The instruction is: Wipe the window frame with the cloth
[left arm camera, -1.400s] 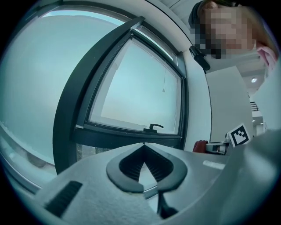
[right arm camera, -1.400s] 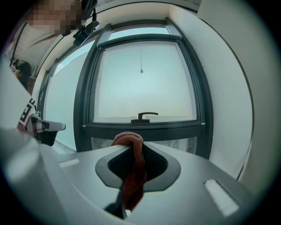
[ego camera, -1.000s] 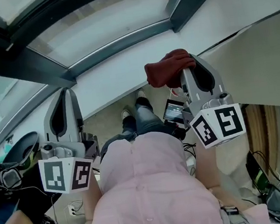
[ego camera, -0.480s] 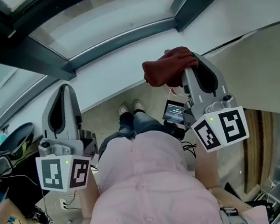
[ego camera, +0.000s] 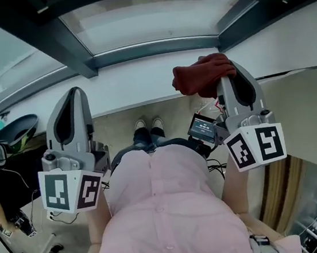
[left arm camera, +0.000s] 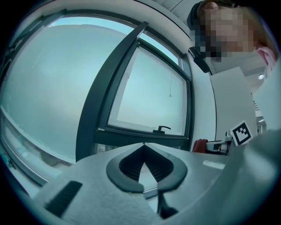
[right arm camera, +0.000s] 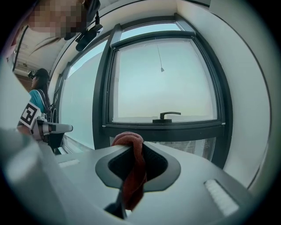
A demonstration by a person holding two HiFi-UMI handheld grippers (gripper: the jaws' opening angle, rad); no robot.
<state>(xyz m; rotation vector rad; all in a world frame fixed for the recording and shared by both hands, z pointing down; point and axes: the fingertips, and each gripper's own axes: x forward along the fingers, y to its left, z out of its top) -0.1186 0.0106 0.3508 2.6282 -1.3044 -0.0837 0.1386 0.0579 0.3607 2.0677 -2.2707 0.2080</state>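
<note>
Red cloth (ego camera: 199, 77) sits pinched in the right tool (right arm camera: 136, 148), held up near the dark window frame (right arm camera: 131, 131); the left tool (left arm camera: 142, 146), tips together, grips nothing.

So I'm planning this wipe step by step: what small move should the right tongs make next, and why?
Probably ease the right tongs forward until the red cloth touches the bottom rail of the dark window frame. The tongs are shut on the cloth, but the right gripper view shows the frame ahead across a gap, so no wiping contact seems made yet.
</note>
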